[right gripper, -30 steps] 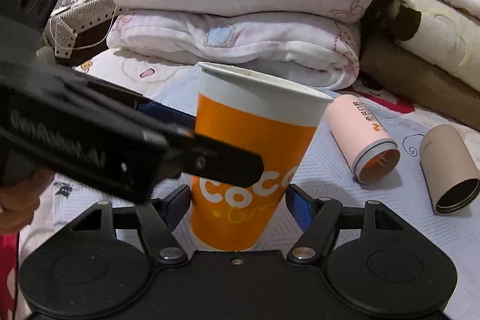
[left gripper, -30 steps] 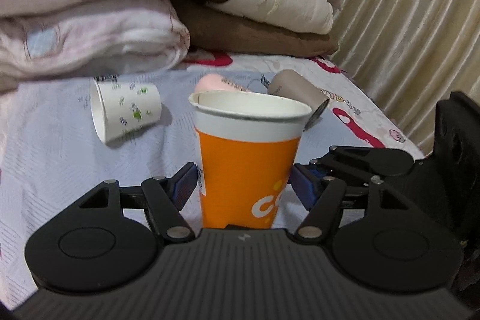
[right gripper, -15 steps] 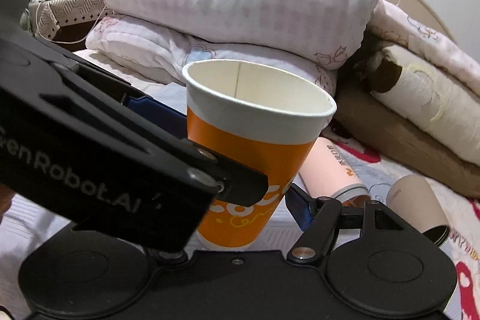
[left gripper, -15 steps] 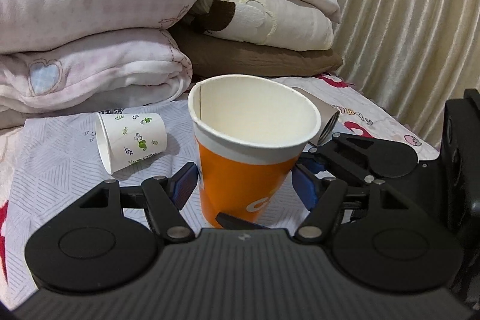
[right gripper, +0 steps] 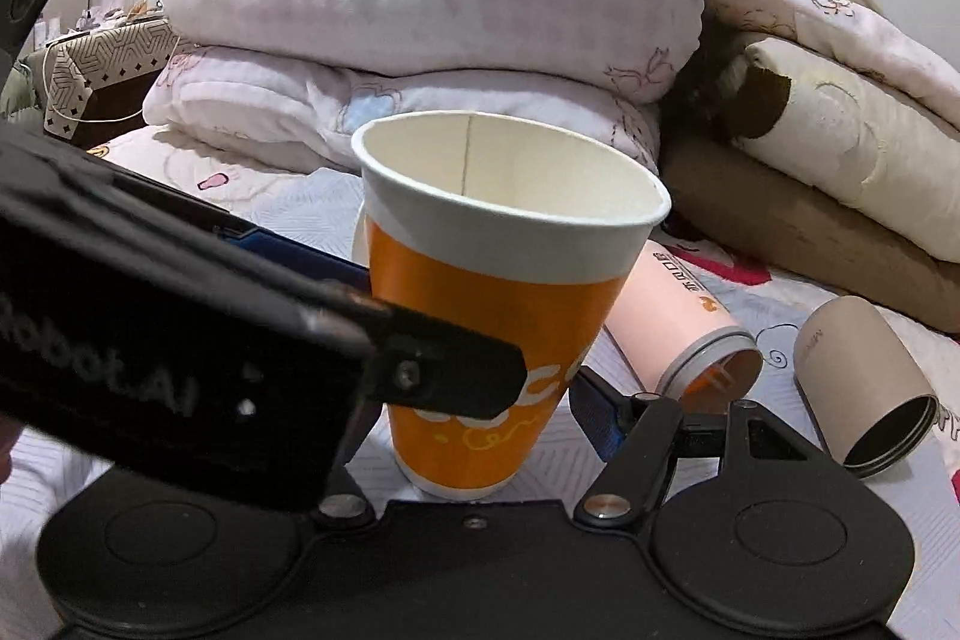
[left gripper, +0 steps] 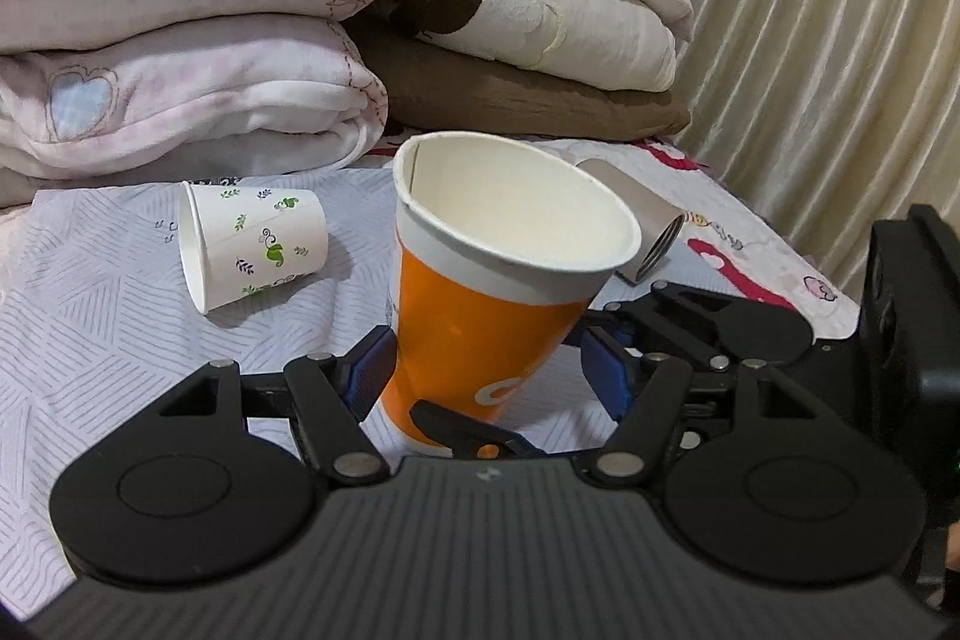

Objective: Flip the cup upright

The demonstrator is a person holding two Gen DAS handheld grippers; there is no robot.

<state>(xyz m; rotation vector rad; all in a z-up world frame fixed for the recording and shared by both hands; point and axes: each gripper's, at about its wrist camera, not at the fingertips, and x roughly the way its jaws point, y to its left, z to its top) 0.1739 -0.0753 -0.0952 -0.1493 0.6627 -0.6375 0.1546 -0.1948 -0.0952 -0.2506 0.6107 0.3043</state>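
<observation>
**Bedspread, four cups, one of them standing**

Pale grey patterned bedspread (left gripper: 120,316) covers the bed, with folded quilts (left gripper: 198,10) stacked behind it and a cream curtain (left gripper: 840,58) hanging beyond the quilts. A brown patterned box (right gripper: 102,64) sits off past the quilts in the right wrist view.

Four cups are counted. One orange cup (left gripper: 480,316) stands mouth up on the bedspread, leaning a little. Three more lie on their sides around it: a small white leaf-print cup (left gripper: 252,244) beside the orange cup, a pink cup (right gripper: 684,322) just behind it, and a tan cup (right gripper: 864,388) beyond the pink one.

Both grippers flank the orange cup. The left gripper (left gripper: 489,361) has its jaws spread, pads just clear of the cup wall. The right gripper (right gripper: 480,400) is likewise parted around the cup's lower half, not clamping it.
</observation>
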